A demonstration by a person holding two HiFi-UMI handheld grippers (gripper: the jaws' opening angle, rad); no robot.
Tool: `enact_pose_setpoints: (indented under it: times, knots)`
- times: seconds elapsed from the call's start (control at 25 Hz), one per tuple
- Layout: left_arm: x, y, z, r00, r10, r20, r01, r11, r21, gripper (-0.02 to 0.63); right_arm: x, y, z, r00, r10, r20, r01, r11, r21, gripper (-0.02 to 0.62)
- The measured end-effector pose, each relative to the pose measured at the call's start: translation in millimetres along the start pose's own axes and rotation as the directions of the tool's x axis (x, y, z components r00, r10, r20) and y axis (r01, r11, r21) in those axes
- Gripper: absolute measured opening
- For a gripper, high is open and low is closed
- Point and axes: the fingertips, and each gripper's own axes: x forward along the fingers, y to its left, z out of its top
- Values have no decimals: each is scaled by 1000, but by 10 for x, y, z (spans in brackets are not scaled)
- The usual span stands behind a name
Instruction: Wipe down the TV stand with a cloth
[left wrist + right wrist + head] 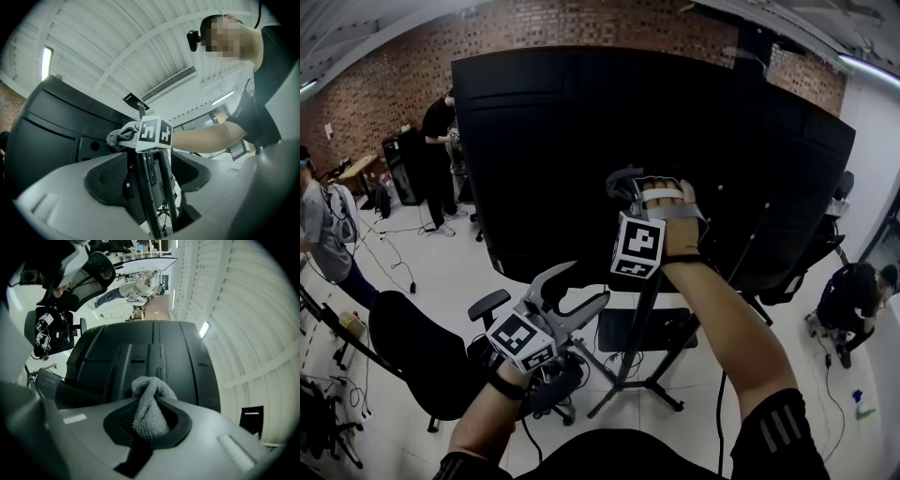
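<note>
one nubby grey cloth [149, 406], ribbed black panel [187, 362]

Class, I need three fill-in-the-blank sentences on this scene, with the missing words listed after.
1. The right tongs are shut on a grey ____.
2. The left tongs stand ____, gripping nothing.
3. The wall beyond the black TV is built of ____.
Missing words: cloth; open; brick.

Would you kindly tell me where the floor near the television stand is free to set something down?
Bare floor lies left of the stand, between the television and the office chair. Under the stand it is crowded: legs, a shelf, cables.
</note>
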Motion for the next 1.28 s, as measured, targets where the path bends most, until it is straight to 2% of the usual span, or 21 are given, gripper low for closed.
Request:
enact_pose_setpoints:
  times: [0.28,0.52,0.72,0.8,0.92,1.28]
  knots:
    - [-162,140,56,999,37,12,-36,999,-2,313,30,-87,459,996,10,93,-18,997,81,20]
    - [-405,301,59,996,92,4,-92,996,-1,313,140,-85,944,987,11,160,-22,997,71,20]
    - [-495,335,64,993,114,-1,-114,993,3,313,157,-71,1146,979,19,201,-37,995,88,20]
    - [-494,338,68,993,115,0,-115,993,3,313,73,-83,1128,977,18,214,-41,994,105,20]
    - [-465,333,69,994,105,3,-105,994,4,313,-73,-83,963,980,10,198,-26,996,81,20]
    - [-90,136,-109,1000,4,1,-4,999,-36,312,-430,135,163,996,55,65,-56,998,15,20]
